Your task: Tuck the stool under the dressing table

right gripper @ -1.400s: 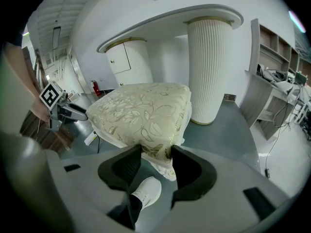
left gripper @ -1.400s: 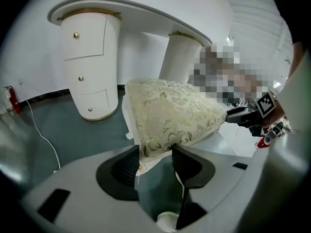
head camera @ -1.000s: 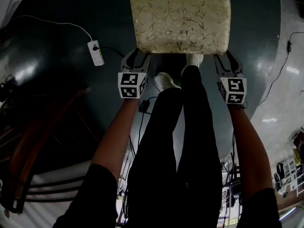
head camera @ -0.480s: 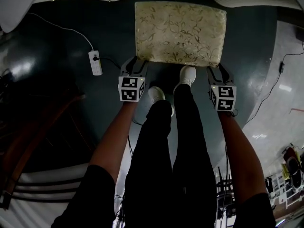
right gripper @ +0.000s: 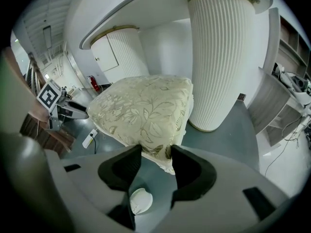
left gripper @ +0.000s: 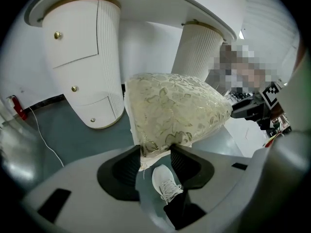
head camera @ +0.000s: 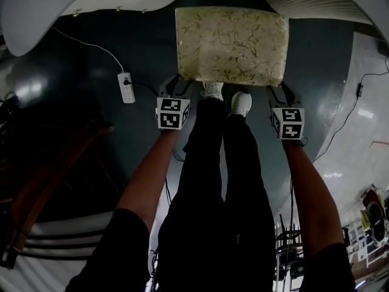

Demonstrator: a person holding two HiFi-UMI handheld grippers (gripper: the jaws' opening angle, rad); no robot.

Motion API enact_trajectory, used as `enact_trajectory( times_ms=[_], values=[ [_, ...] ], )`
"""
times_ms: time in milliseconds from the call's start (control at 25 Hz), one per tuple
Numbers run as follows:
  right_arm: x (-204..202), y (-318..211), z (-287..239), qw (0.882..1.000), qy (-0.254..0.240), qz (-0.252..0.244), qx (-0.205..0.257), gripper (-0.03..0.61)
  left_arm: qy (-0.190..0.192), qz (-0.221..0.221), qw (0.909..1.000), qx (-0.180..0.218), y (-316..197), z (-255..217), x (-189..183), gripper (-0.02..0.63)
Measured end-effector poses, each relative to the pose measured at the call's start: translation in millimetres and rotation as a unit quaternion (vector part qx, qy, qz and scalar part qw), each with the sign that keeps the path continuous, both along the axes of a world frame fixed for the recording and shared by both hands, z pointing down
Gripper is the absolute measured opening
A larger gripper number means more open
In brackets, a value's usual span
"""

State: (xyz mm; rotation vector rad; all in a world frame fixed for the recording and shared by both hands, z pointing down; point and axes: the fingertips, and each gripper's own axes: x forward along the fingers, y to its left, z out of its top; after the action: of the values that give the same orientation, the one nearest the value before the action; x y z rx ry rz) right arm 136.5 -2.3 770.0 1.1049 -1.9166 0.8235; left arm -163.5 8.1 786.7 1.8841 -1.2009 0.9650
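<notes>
The stool has a cream cushion with a gold leaf pattern and stands on the dark floor, in front of the gap between the white dressing table's two fluted pedestals. My left gripper is shut on the cushion's near left corner, and my right gripper is shut on its near right corner. In the left gripper view the stool fills the jaws of the left gripper, with a drawer pedestal behind. In the right gripper view the right gripper pinches the stool's corner beside the other pedestal.
A white power strip with its cable lies on the floor left of the left gripper. The person's white shoes stand just behind the stool. Dark wooden furniture sits at the left. A thin cable runs along the right.
Both grippers keep their hold on the stool's corners. The person's feet have stepped up close behind the stool. More of the dressing table's white top shows at the upper edge.
</notes>
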Motion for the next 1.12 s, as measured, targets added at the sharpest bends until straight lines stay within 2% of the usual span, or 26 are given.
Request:
enact_trajectory(
  times_ms=[280, 480, 680, 920, 1120],
  values=[
    [-5.7, 7.7, 2.3, 1.000, 0.002, 0.002, 0.004, 0.216, 0.003, 0.016, 0.9997, -0.015, -4.8, 2.5, -3.4, 0.198],
    [-3.4, 5.2, 7.1, 1.000, 0.010, 0.020, 0.021, 0.215, 0.003, 0.004, 0.9999, -0.012, -3.2, 4.4, -2.8, 0.198],
    [-1.6, -0.9, 3.7, 1.000, 0.004, -0.006, 0.022, 0.216, 0.011, -0.002, 0.9997, -0.021, 1.7, 3.4, -0.6, 0.198],
    [3.7, -5.3, 3.6, 0.999, 0.009, 0.001, 0.036, 0.216, 0.015, 0.007, 0.9998, -0.012, 4.6, 6.2, 5.5, 0.198],
    [2.6, 7.1, 11.2, 0.999, 0.008, -0.008, 0.040, 0.216, 0.007, -0.012, 0.9999, -0.001, 14.5, 13.3, 3.9, 0.198]
  ],
)
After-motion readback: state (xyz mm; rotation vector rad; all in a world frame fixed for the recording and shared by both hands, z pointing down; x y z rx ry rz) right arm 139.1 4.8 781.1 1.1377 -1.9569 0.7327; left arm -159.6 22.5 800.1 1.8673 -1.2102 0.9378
